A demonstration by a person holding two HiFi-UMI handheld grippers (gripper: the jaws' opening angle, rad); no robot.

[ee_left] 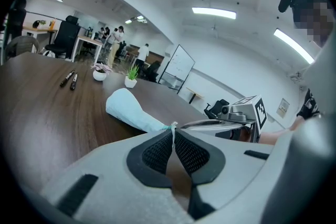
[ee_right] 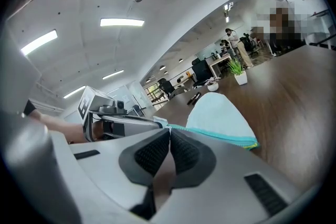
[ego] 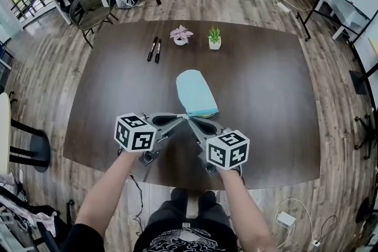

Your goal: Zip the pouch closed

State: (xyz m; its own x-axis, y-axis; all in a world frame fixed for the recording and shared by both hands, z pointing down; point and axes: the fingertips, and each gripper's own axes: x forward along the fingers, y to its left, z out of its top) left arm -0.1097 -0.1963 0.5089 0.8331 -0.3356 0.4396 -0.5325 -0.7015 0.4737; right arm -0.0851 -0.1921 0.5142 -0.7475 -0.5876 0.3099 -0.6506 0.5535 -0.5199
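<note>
Wide, dark brown wooden surface (ego: 266,97), rounded at the corners, and there's not much on it. Right around the middle, a touch towards 6 o'clock, lies the pale blue pouch (ego: 195,91). It runs lengthwise from 12 to 6, with its teal zip edge at the 6 o'clock end. Up at 11 o'clock there are two dark markers (ego: 152,48) side by side, very close together, both lying roughly 12 to 6. At 12 o'clock, close to the far edge, stands a small pink plant (ego: 181,35) in a white pot. Just beside it, at its 3 o'clock, is a small green plant (ego: 214,38), also in a white pot. The two pots stand apart, not touching.
</note>
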